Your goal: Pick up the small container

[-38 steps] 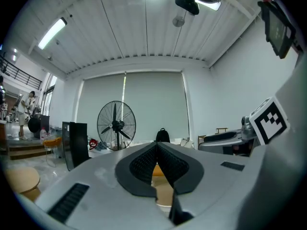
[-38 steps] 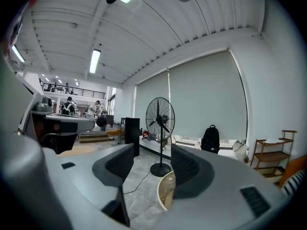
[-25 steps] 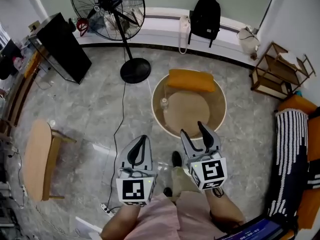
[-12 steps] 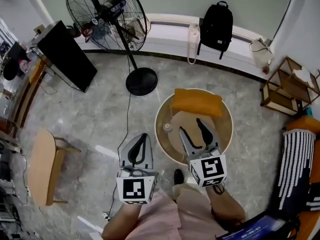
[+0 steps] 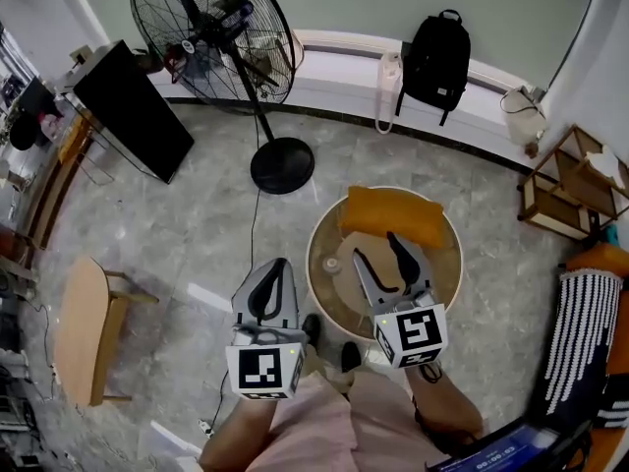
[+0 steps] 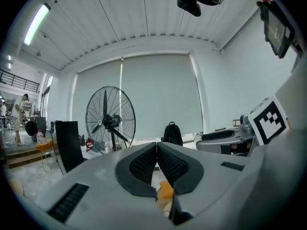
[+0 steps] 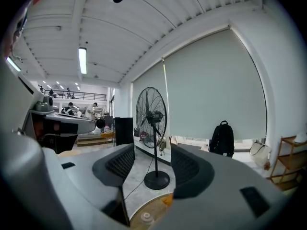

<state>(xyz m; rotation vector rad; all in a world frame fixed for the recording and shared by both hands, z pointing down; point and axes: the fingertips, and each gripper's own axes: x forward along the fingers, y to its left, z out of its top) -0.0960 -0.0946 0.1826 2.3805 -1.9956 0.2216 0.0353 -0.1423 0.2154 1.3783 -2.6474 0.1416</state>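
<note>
The only print in sight is the black-and-white square marker on each gripper's cube, 1 on the left cube [image 5: 263, 372] and 1 on the right cube [image 5: 413, 334]. A blue strip [image 5: 496, 453] at the bottom edge of the head view bears pale characters too small to read. The small container [image 5: 332, 263], pale and capped, stands upright on the left part of the round table [image 5: 334, 293], near its rim. Its contents cannot be made out. An orange cushion [image 5: 393, 214] lies on the far side of the same table, apart from the container. The right gripper [image 5: 374, 246] is held over the table with its 2 jaws spread wide and nothing between its pads. In the right gripper view the container shows low in the gap, nearer the left jaw, with the fan's round base [image 7: 157, 178] on the floor beyond. The left gripper [image 5: 279, 266] hangs over the floor just left of the table, its 2 jaws pressed together on nothing. A standing fan [image 5: 211, 28], a black backpack [image 5: 437, 62] against the wall and a wooden bench [image 5: 79, 327] are well apart from the table.
</note>
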